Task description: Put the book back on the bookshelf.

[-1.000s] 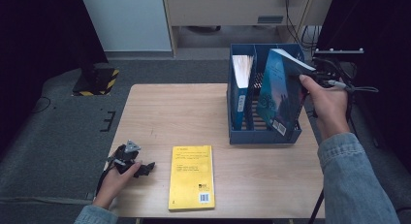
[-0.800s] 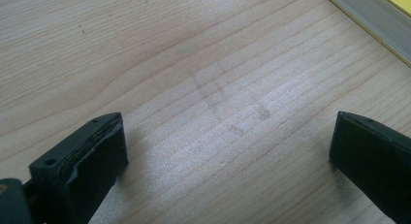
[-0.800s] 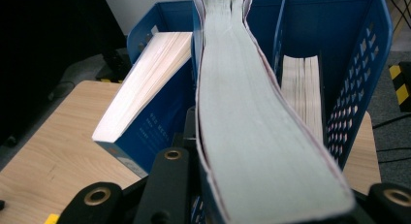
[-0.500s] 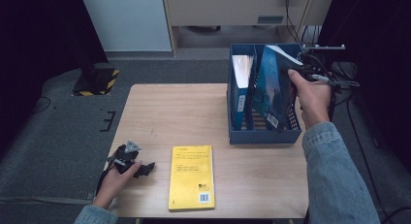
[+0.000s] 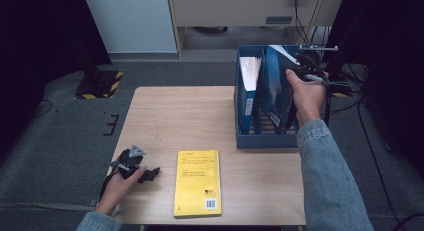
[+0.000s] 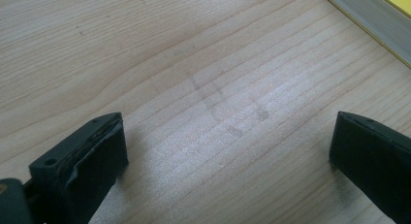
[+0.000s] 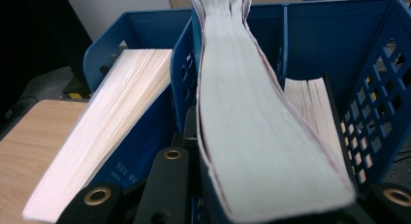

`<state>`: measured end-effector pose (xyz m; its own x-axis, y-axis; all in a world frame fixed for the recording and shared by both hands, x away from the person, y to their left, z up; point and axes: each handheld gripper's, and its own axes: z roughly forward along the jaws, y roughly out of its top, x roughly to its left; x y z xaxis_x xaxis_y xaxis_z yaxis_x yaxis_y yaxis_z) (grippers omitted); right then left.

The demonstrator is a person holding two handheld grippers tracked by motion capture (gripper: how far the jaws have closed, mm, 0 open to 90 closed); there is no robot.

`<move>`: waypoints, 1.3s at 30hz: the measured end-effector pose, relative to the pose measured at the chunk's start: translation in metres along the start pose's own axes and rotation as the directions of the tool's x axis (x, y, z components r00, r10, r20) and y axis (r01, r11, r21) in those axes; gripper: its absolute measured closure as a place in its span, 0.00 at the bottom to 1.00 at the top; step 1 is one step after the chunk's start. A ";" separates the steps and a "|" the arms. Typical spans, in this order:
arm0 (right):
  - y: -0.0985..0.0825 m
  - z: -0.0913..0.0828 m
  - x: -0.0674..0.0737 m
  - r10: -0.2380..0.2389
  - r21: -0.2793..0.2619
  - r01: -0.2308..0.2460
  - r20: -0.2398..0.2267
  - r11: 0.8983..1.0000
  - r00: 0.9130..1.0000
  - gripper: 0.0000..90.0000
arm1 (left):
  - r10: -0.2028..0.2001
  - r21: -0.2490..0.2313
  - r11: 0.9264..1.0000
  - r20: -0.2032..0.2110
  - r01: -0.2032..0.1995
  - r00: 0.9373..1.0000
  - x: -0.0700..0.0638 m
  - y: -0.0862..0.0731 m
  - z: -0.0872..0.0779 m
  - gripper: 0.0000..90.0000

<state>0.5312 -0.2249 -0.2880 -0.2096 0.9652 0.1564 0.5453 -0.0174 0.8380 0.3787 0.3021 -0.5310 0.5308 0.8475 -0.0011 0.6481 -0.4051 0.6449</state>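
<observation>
right gripper view looks down the page edges of a thick blue book (image 7: 261, 136), clamped between the two black jaws of the right gripper (image 7: 271, 204). the book stands on edge in the middle slot of a blue file rack (image 7: 383, 83), its covers splaying slightly at the far end. a second book (image 7: 106, 122) leans in the slot to its left, and a third book (image 7: 315, 107) sits low in the slot to its right.

high view shows the same blue book (image 5: 276, 86) upright in the rack (image 5: 265, 140), which stands at the far right of a wooden table (image 5: 190, 116). the person's right hand (image 5: 306, 93) holds the gripper at the book's top near corner.

judging by its thickness, the book is fairly heavy, with a soft cover that flexes and pages that can fan open. a grip squarely across the whole block, covers included and close to the spine, seems safest; a pinch on one cover alone could let the pages sag or slip.

nearer the person, a yellow book (image 5: 198, 181) lies flat at the table's front edge. just to its left, the left hand (image 5: 122, 181) rests the left gripper (image 5: 150, 173) on the wood. left gripper view shows its jaws spread wide over bare table, holding nothing, with the yellow book's corner (image 6: 383, 15) at the top right.
</observation>
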 end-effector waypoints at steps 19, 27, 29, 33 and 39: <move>-0.024 0.040 0.008 0.036 -0.006 -0.036 0.035 0.999 0.999 0.82 | 0.004 -0.005 1.000 0.004 -0.004 1.000 -0.001 0.000 0.001 0.00; -0.028 0.045 0.010 0.047 -0.010 -0.046 0.031 0.999 0.998 0.82 | 0.005 -0.004 1.000 0.004 -0.005 1.000 -0.001 0.001 0.001 0.00; -0.030 0.046 0.009 0.053 -0.015 -0.053 0.032 0.998 0.998 0.82 | 0.006 -0.003 1.000 0.005 -0.006 1.000 -0.001 0.001 0.001 0.00; -0.034 0.048 0.008 0.068 -0.021 -0.067 0.033 0.998 0.997 0.82 | 0.007 -0.003 1.000 0.005 -0.007 1.000 -0.001 0.001 0.001 0.00; -0.036 0.048 0.008 0.084 -0.026 -0.083 0.022 0.996 0.996 0.82 | 0.007 -0.004 1.000 0.006 -0.007 1.000 -0.001 0.001 0.001 0.00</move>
<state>0.5490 -0.2037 -0.3422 -0.1453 0.9658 0.2146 0.5398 -0.1044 0.8353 0.3790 0.3005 -0.5313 0.5381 0.8429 -0.0012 0.6426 -0.4093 0.6477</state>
